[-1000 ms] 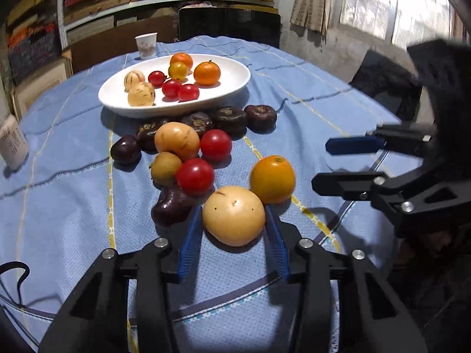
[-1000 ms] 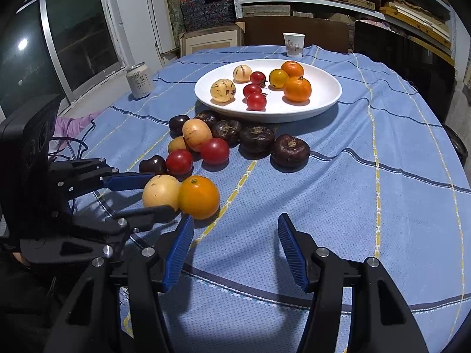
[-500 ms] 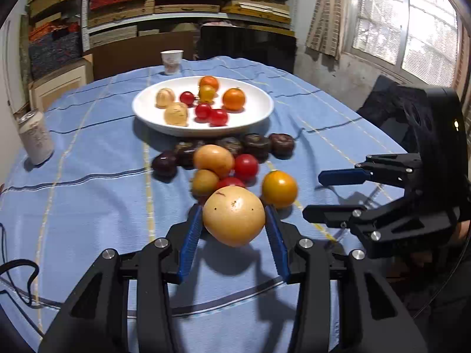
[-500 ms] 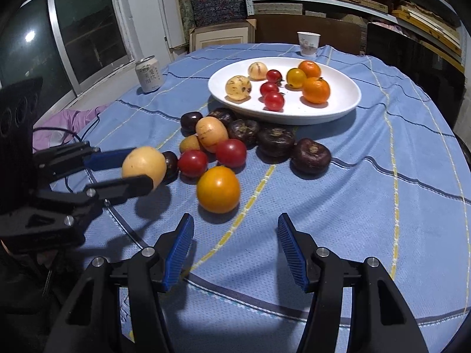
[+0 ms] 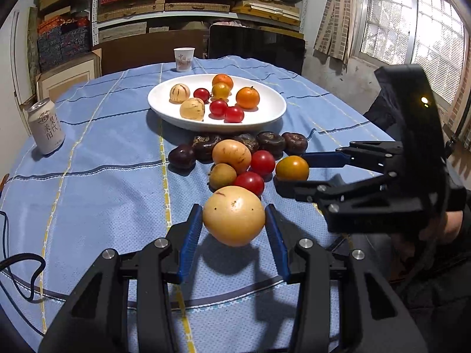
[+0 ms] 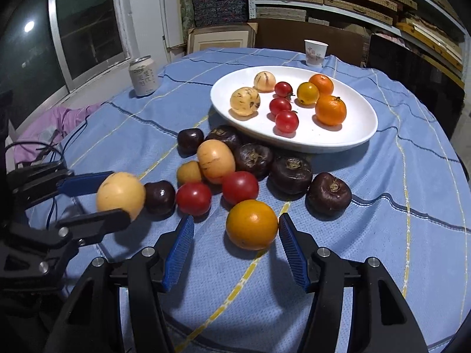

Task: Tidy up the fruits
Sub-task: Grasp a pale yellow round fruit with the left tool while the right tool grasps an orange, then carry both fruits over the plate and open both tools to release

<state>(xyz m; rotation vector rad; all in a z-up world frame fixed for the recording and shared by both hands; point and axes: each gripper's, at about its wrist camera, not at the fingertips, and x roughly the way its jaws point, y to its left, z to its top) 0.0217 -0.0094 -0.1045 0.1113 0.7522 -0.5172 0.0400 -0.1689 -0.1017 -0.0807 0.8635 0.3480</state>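
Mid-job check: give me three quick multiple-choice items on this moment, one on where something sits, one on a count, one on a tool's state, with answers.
1. Where is the drink can?
A. on the plate
B. on the tablecloth, apart from the fruit pile
C. in the right tool

2. How many red tomatoes lie on the white plate?
A. one
B. three
C. five

3. What is the left tool doing?
A. shut on the large yellow fruit
B. open and holding nothing
C. gripping the paper cup

Answers:
1 B, the can stands alone on the cloth, off to the side.
2 B, three red tomatoes sit mid-plate.
3 A, both blue pads press the fruit's sides, and its shadow falls on the cloth beneath it.
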